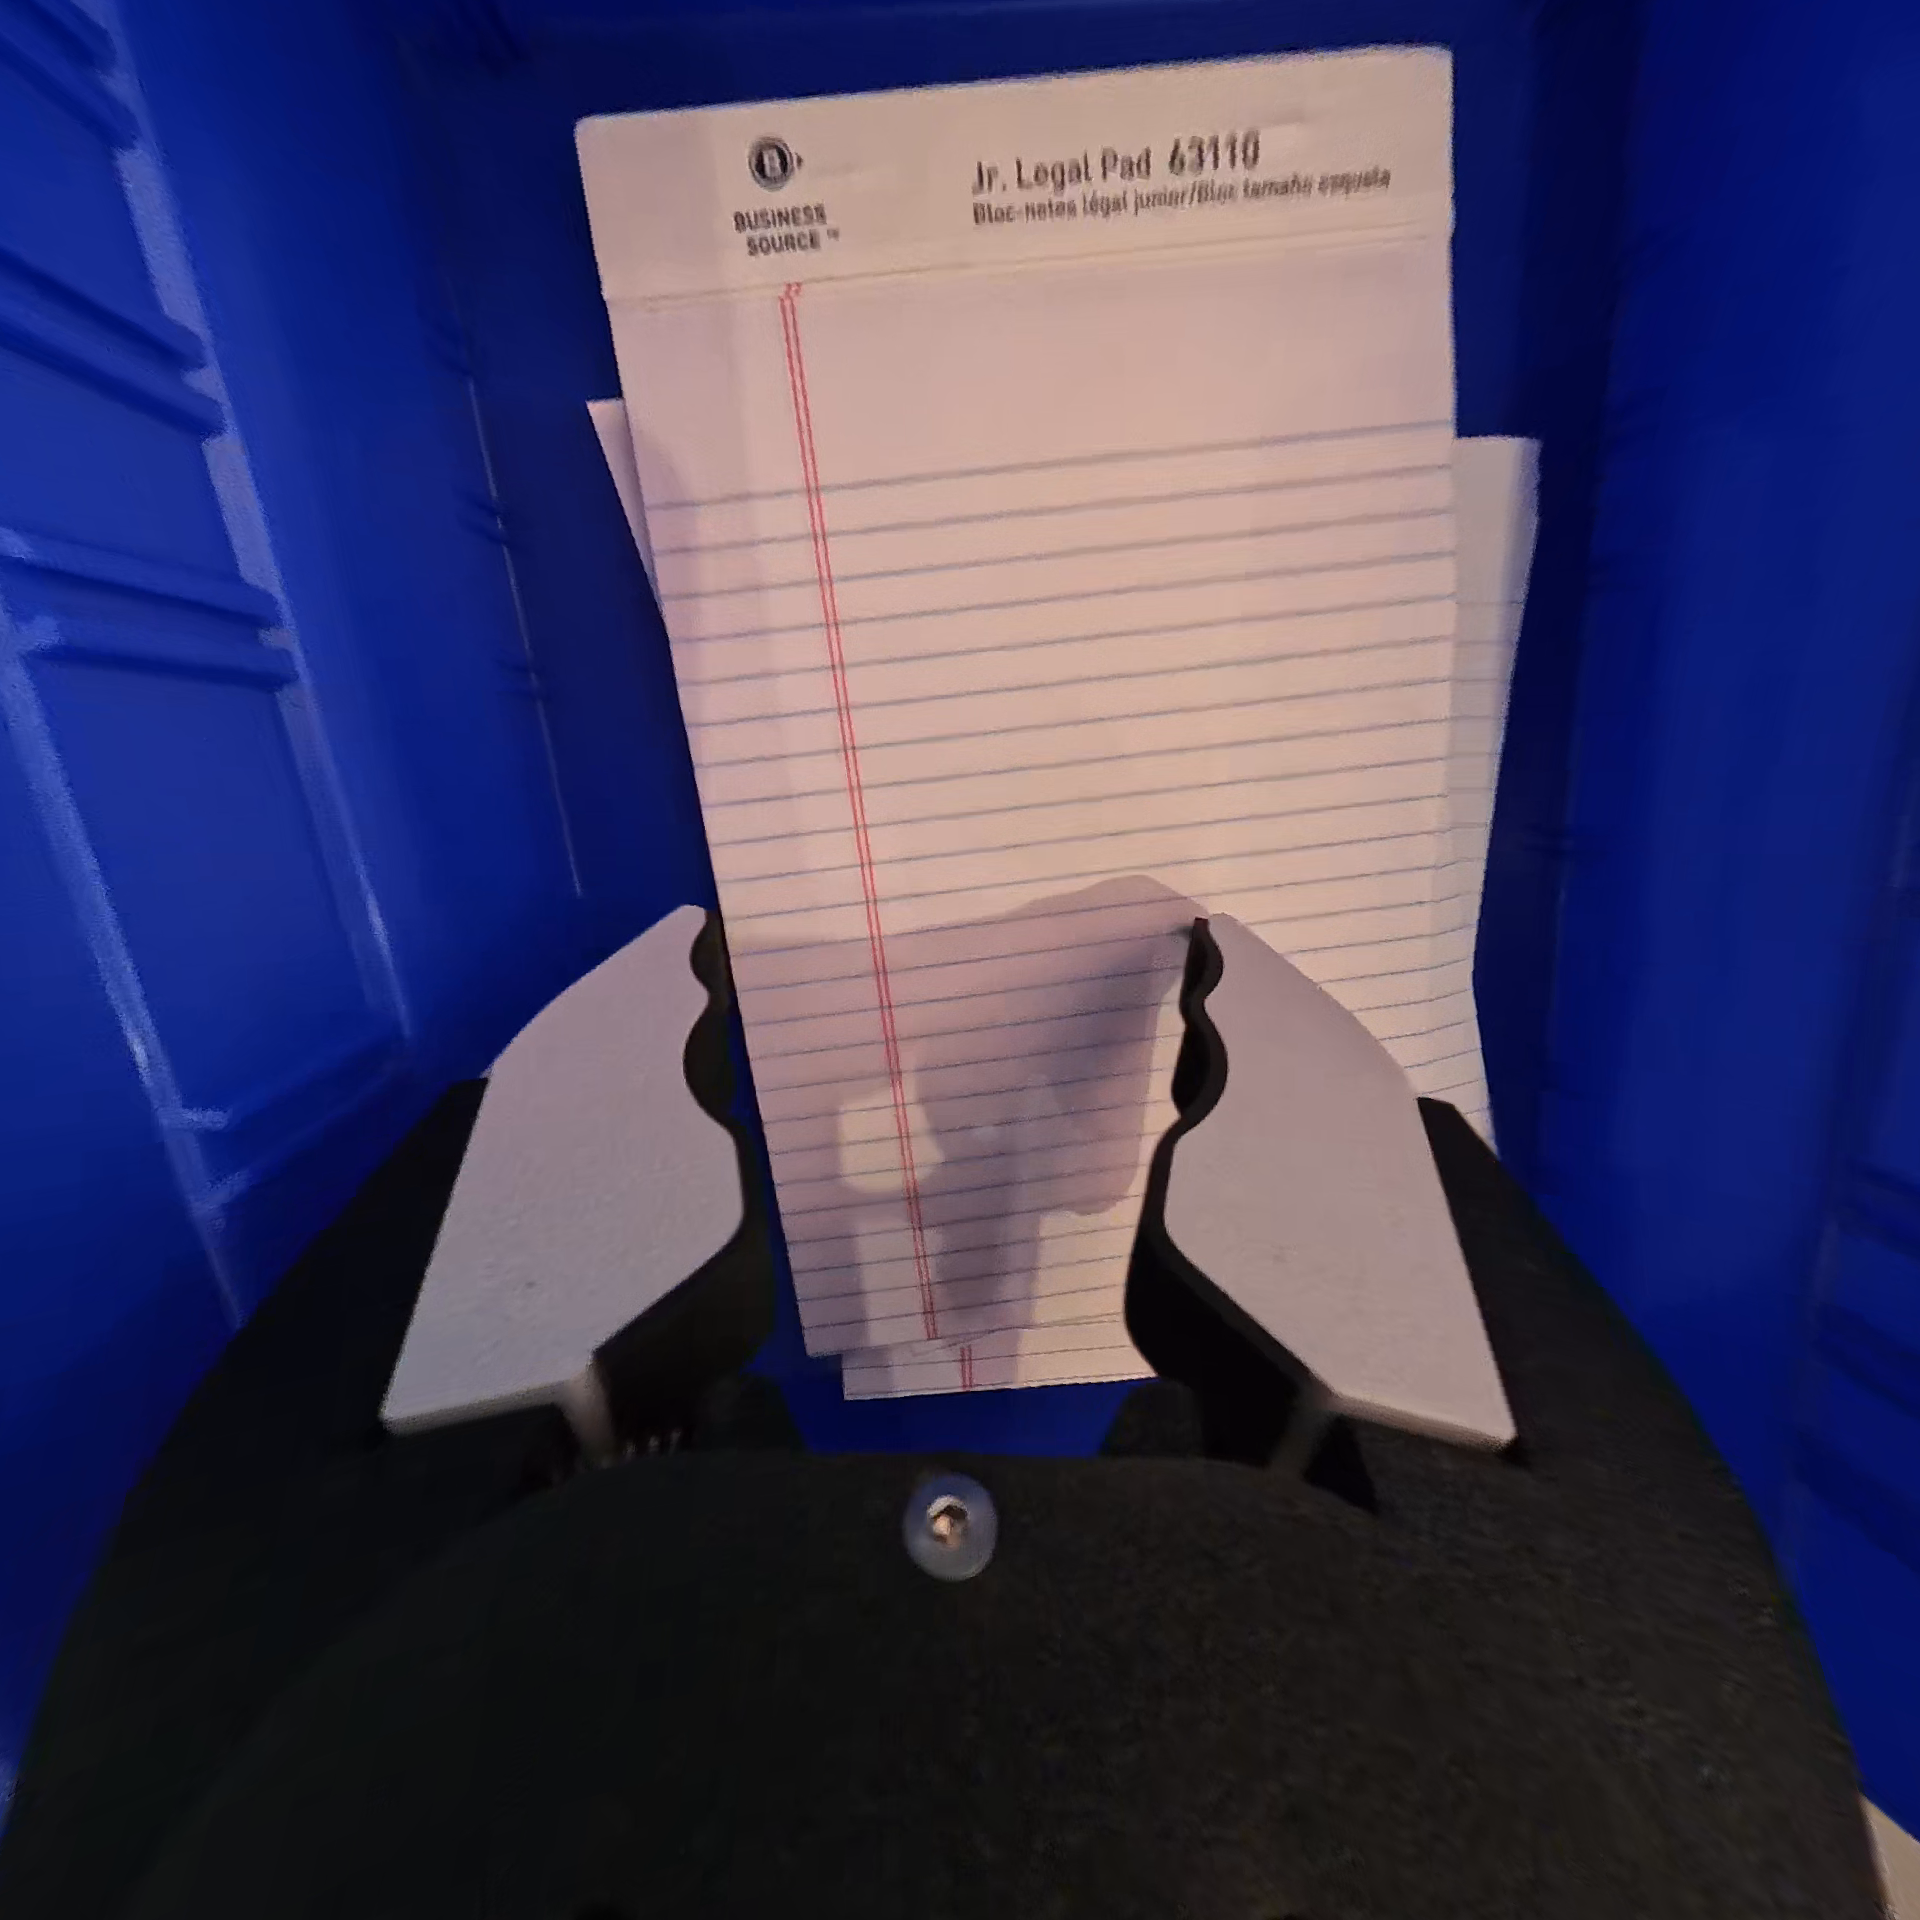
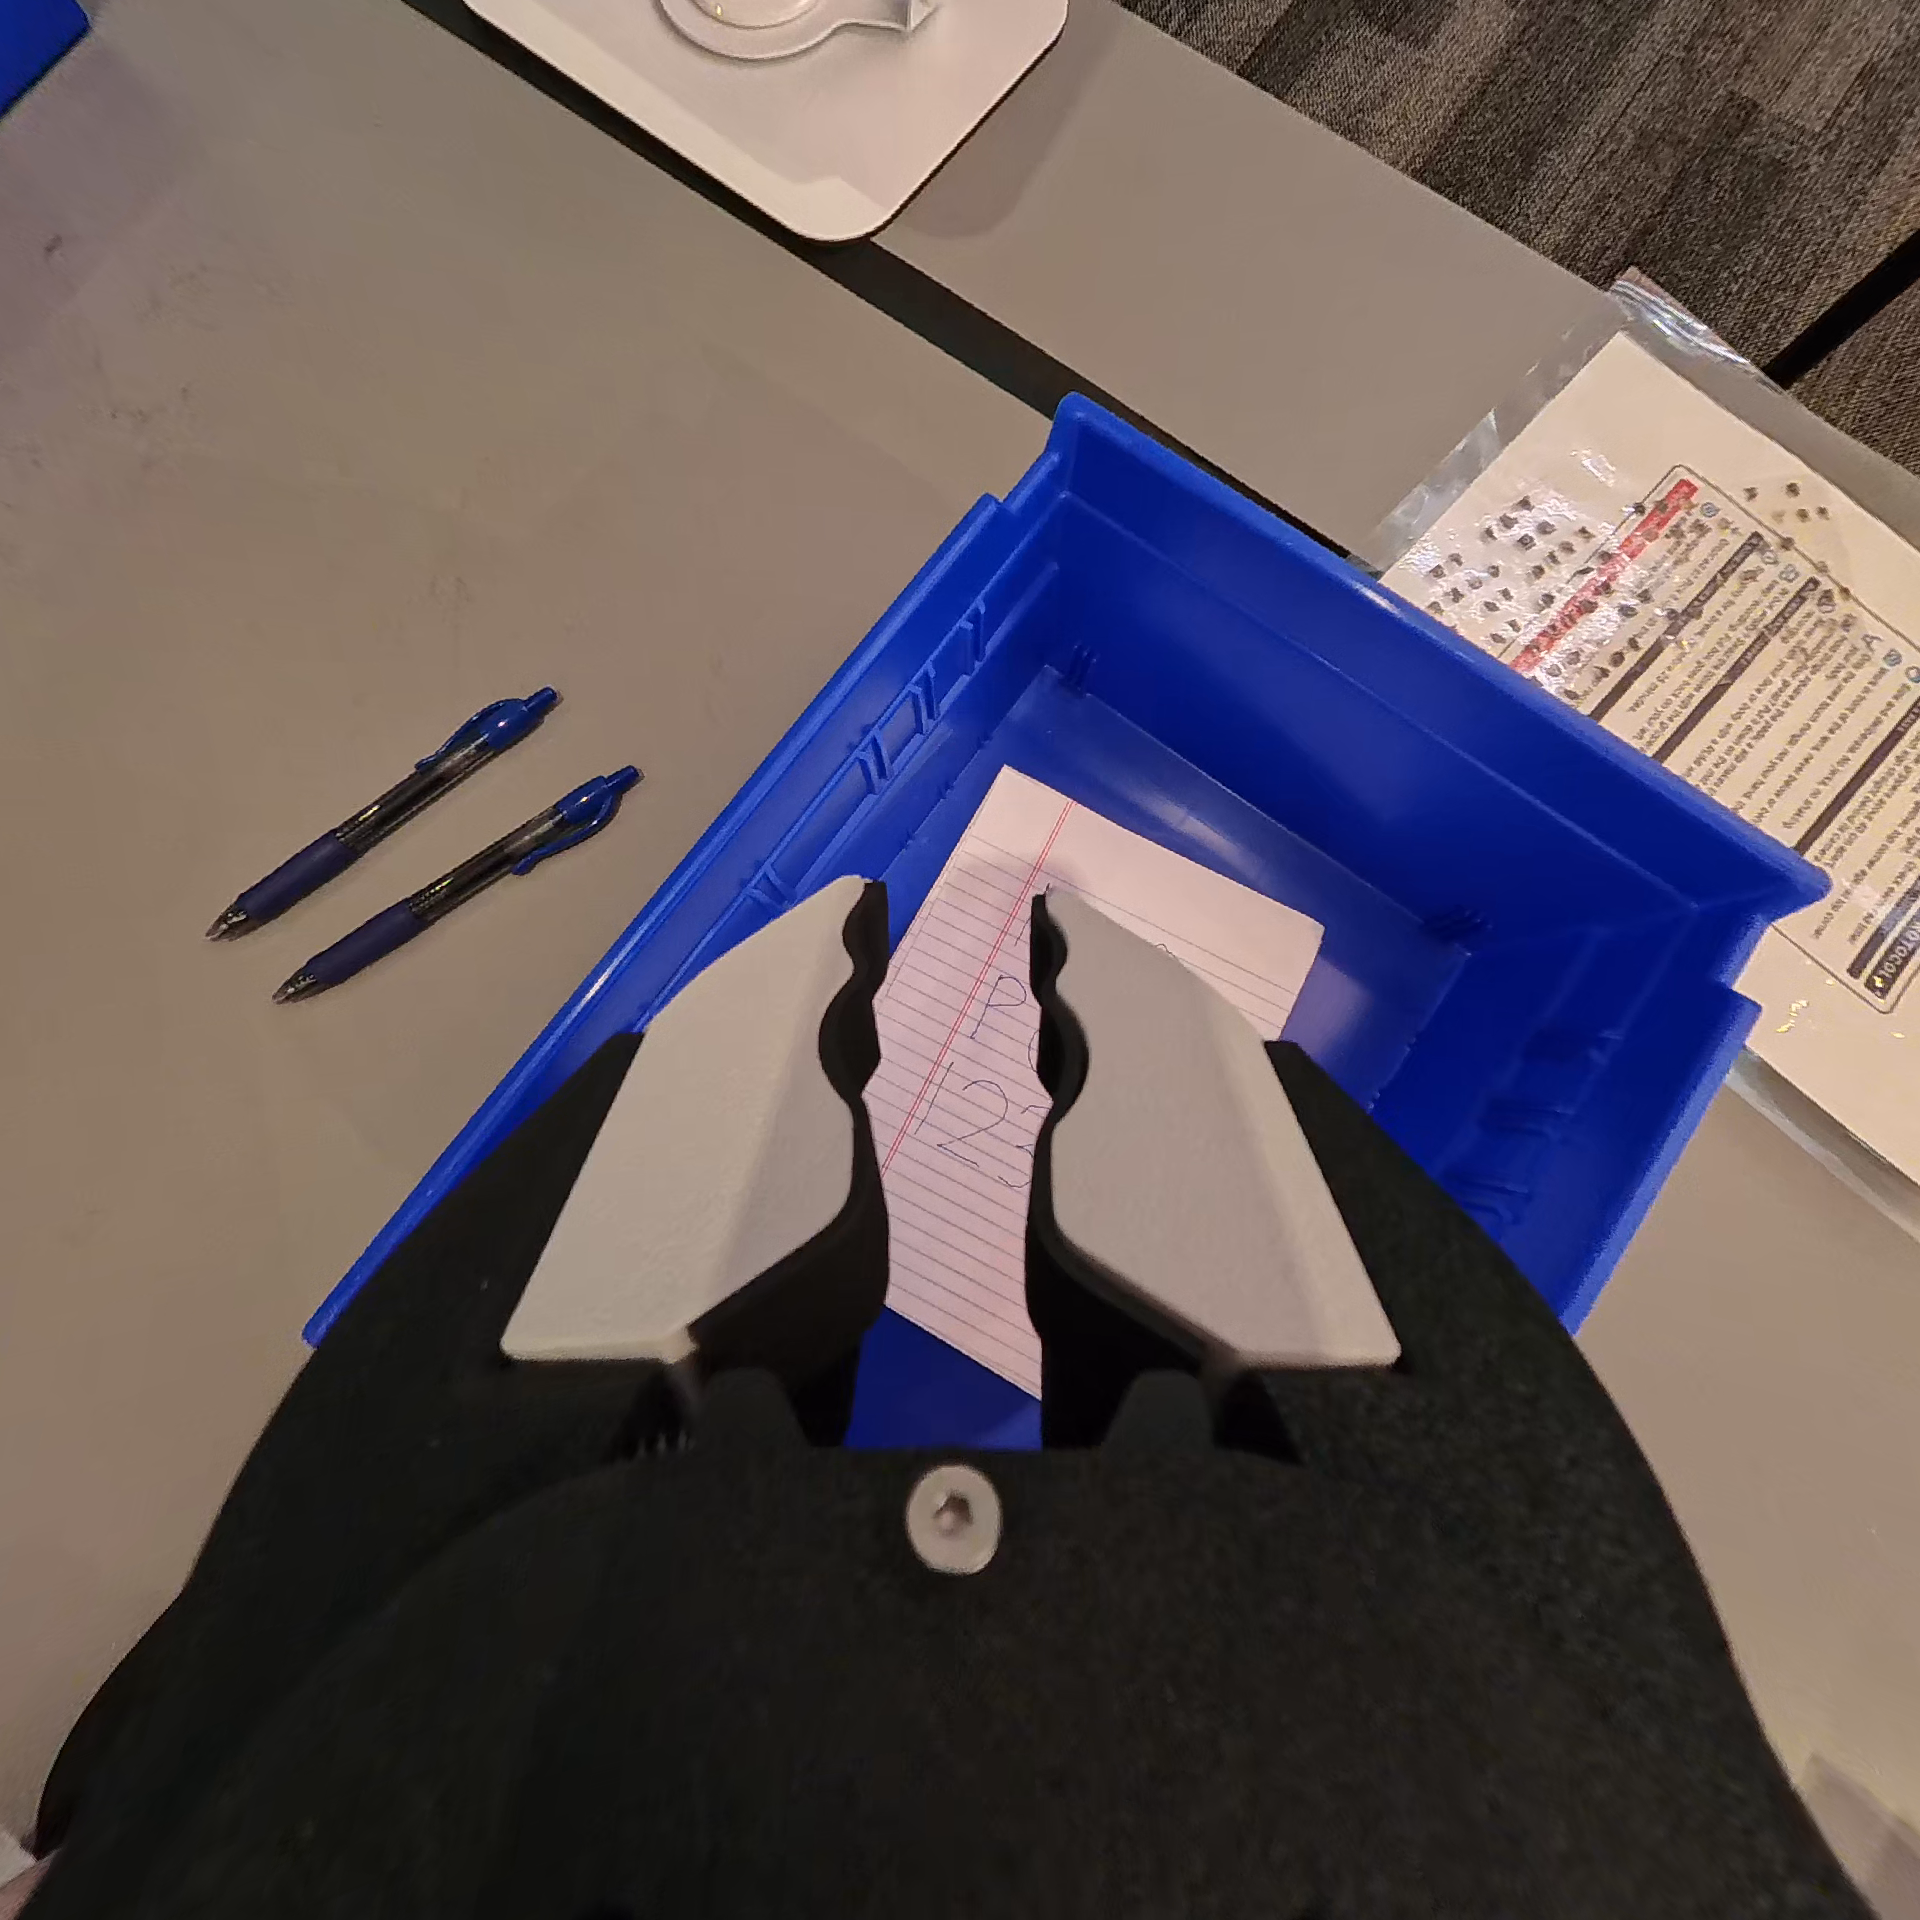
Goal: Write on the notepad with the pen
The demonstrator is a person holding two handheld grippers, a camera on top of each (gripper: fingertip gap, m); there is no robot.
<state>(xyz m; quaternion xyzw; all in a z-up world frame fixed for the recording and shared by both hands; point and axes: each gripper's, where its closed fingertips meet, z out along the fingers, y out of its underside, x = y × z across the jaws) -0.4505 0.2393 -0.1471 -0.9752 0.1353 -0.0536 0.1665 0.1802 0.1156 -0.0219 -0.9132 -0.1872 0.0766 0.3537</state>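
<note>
The left gripper (image 1: pixel 951 925) is hovering wide open and empty over the notepad (image 1: pixel 1049 665) lying in a blue bin (image 1: pixel 312 520), long axis running away from the fingers. The right gripper (image 2: pixel 956 904), partly open and empty, is hanging above another bin (image 2: pixel 1299 665) holding a written sheet (image 2: pixel 997 1039); two pens (image 2: pixel 426 842) are lying far left on the table (image 2: pixel 520 436). The right fingers are hiding part of the sheet.

A grey worktop (image 2: pixel 520 416) is seen. On it are laid two blue pens (image 2: pixel 384 816) (image 2: pixel 457 883), a blue bin (image 2: pixel 1351 665), a white tray (image 2: pixel 831 135) and a bagged sheet (image 2: pixel 1714 675).
</note>
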